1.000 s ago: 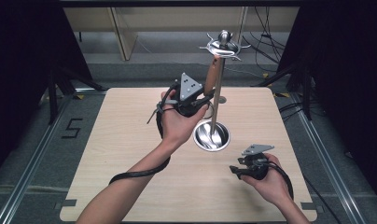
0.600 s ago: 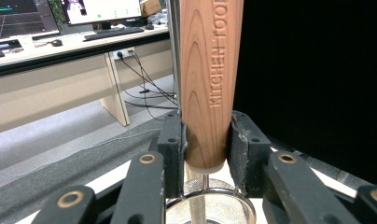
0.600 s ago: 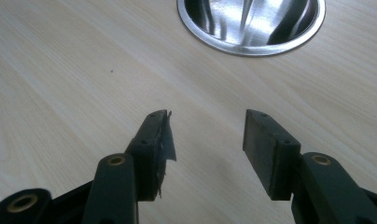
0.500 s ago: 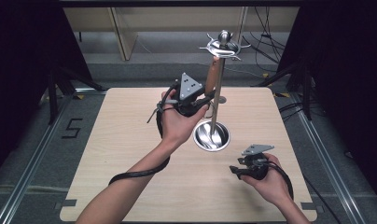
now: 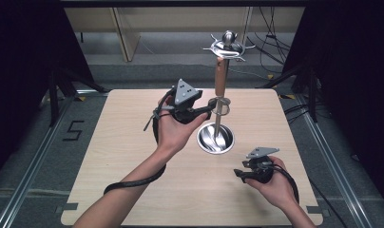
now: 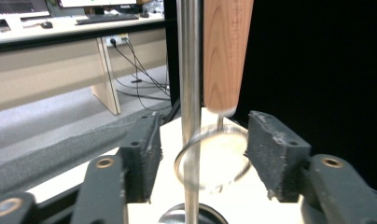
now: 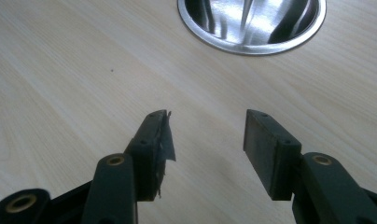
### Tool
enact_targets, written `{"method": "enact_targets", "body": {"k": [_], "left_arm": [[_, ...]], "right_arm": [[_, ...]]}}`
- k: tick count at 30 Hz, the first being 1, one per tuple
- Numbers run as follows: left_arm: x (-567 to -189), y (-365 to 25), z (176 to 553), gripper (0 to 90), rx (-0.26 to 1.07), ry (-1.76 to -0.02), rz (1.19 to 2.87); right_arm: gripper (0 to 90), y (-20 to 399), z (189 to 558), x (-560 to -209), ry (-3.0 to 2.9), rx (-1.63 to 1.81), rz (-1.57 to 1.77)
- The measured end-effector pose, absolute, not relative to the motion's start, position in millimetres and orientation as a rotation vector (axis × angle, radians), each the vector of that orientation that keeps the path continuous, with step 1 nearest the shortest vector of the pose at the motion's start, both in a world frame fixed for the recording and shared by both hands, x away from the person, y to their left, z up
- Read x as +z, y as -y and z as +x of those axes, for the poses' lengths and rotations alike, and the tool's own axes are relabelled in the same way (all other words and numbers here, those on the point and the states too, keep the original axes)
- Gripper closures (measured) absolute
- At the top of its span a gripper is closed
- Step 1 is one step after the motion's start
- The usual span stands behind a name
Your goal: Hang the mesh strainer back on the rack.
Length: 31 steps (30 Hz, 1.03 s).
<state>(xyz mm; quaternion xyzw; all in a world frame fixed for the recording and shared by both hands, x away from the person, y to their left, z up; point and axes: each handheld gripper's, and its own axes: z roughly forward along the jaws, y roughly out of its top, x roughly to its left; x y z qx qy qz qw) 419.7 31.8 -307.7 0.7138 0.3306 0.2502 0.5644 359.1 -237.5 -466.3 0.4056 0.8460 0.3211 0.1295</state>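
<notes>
Steel and wood make up the utensil stand (image 5: 219, 102): a thin upright pole rising from a round steel base (image 5: 216, 138) on the table (image 5: 133, 142), with a wooden-handled utensil (image 5: 221, 76) hanging from the hooked top. The left claw (image 5: 212, 104) sits level at the pole, its jaws having just been opening; in the left gripper view they stand released, spread wide on either side of the pole (image 6: 189, 93) and the utensil's small metal ring (image 6: 212, 158), pressing on neither. The wooden handle (image 6: 224, 51) hangs just beyond the claw. The right claw (image 5: 237, 173) rests low over the table, released and holding nothing, with the steel base (image 7: 252, 21) a little ahead of its jaws.
</notes>
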Motion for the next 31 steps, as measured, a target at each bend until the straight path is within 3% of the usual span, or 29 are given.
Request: {"method": "enact_targets", "body": {"k": [10, 20, 22, 24, 31], "left_arm": [[-337, -83, 401, 35.4, 0.561, -0.781, 1.799], [-452, -172, 375, 39.8, 0.541, -0.918, 1.990], [-471, -185, 367, 40.7, 0.461, -0.991, 2.002], [-474, -190, 362, 41.3, 0.375, -1.072, 1.944], [-461, -186, 361, 40.1, 0.401, -1.022, 1.907]], "right_arm": [[50.1, 237, 360, -469, -2.438, 0.955, 1.162], [49.8, 236, 358, -467, -2.463, 0.929, 1.233], [49.8, 237, 360, -468, -2.461, 0.931, 1.208], [49.8, 236, 361, -469, -2.457, 0.931, 1.210], [49.0, 236, 361, -470, -2.452, 0.930, 1.229]]}}
